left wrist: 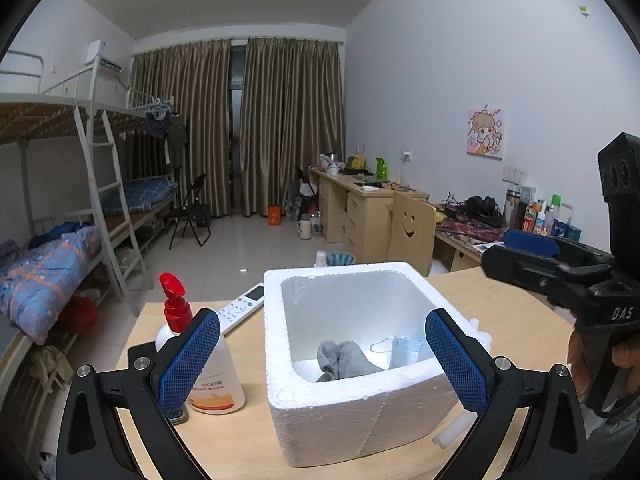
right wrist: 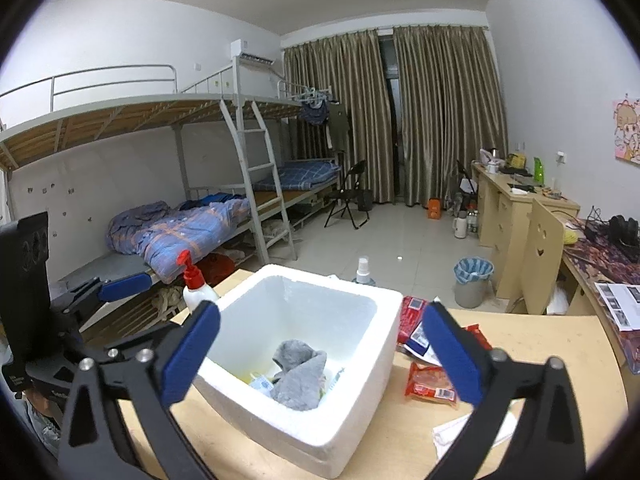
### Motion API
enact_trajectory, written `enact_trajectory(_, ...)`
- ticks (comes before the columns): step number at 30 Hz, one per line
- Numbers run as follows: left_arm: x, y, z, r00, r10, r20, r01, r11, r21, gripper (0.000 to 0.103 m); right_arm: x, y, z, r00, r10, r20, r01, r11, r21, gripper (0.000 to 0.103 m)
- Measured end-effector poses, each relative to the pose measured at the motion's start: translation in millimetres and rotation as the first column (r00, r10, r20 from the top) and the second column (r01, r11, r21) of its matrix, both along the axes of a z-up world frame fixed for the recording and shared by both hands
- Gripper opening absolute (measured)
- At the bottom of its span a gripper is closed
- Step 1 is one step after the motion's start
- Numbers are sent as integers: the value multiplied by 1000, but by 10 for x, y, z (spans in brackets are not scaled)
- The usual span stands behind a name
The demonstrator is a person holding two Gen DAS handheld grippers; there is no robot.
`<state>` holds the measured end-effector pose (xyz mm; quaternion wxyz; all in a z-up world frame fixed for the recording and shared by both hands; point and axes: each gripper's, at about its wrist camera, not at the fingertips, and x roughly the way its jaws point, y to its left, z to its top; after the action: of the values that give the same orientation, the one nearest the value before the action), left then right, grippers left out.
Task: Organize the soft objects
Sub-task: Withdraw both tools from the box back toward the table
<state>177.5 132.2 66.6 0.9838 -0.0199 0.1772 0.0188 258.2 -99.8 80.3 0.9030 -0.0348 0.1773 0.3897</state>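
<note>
Dorm room, bunk beds and curtained window behind; work surface is a light wooden table (left wrist: 512,320). Left wrist view: white foam box (left wrist: 360,392) sits centred between the fingers, evidently serving as the collection bin. Grey sock (left wrist: 344,360) and a face mask (left wrist: 404,350) lie on its floor, so at least two soft items are already sorted. Left gripper (left wrist: 324,360) hovers just above the box's near rim, fingers wide apart, holding nothing; looks like a release pose or standby. Red-capped spray bottle (left wrist: 208,376) and a remote control (left wrist: 244,308) stand left of the box, hard items, sensibly left out. Right gripper (left wrist: 532,244) is at frame right; I cannot tell its jaw state from here. Right wrist view: right gripper (right wrist: 320,356) is spread open and empty over the same box (right wrist: 304,432), sock (right wrist: 298,376) below. Red snack packets (right wrist: 432,384) lie on the table beside the box; whether they count as soft is unclear.
</note>
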Motion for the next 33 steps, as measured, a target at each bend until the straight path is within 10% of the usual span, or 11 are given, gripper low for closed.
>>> enact_trajectory(33,-1035,-654,465,991,-30,128,23,998,53,103,-972,-736,335,990,-53,133,39,994,103,103)
